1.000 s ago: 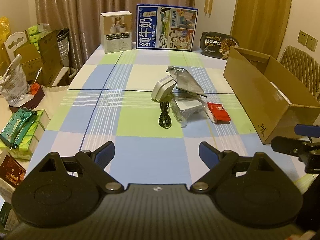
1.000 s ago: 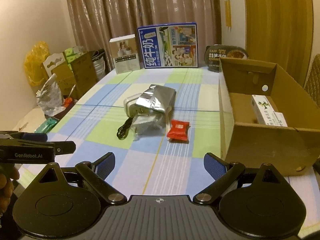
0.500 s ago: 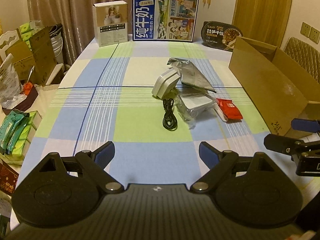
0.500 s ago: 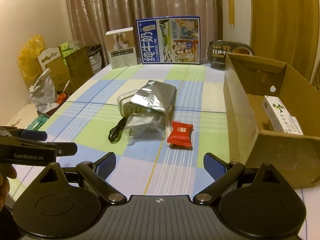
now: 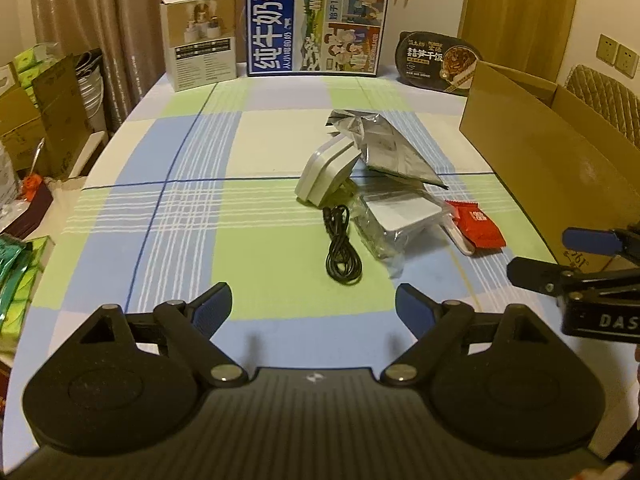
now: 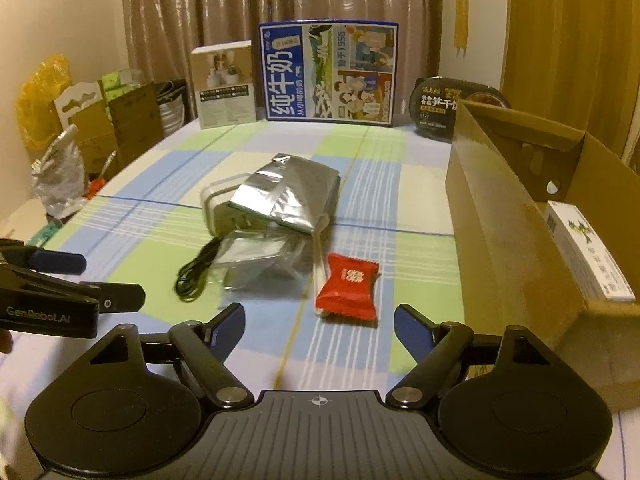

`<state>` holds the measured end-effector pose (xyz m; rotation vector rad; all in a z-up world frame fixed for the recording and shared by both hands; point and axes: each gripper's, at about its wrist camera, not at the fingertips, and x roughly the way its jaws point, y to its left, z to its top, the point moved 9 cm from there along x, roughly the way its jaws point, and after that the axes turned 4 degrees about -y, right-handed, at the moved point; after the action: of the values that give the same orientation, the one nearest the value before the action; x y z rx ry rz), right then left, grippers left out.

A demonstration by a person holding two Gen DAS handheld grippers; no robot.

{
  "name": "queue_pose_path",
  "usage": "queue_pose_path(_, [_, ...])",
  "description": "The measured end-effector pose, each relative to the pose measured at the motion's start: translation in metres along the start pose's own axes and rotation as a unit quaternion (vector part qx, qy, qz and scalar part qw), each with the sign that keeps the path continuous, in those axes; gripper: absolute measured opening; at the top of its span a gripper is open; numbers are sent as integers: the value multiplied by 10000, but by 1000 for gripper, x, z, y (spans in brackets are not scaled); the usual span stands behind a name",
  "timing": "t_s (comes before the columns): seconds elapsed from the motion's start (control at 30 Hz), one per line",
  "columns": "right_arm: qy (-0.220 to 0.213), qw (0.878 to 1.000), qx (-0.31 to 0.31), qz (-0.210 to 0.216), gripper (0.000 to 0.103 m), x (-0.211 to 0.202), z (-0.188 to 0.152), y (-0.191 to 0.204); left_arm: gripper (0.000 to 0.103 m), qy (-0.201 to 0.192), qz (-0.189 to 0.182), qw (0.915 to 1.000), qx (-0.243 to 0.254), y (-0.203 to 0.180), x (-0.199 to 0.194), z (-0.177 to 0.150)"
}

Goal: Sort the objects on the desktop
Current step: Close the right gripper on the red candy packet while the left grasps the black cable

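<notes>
Both the left gripper (image 5: 314, 304) and right gripper (image 6: 319, 322) are held with jaws wide apart and empty, presumably for approach, over the worktop (image 5: 180, 240), where the red packet (image 6: 347, 289) lies beside the cardboard box (image 6: 504, 232).

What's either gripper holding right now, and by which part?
Nothing. The left gripper and right gripper are both open and empty above the table; the red packet and black cable lie untouched.
</notes>
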<state>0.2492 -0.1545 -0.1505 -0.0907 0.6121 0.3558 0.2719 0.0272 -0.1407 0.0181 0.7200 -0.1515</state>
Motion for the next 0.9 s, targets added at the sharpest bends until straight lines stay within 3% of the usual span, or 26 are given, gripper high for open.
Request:
queue_pose_path(0.33, [-18,9996,-99,-269,71,40,4,-9,73,73,-112,9998,145,-2,39,7])
queue_pose_path(0.7, [34,9990,-90,-445,64,69,4,-25,67,172,-244,9995,138,-7,64,8])
queue_pose_path(0.9, [60,9990,-34,-449,63,74,2,-30,51,163,-187,9995,172,-8,78,12])
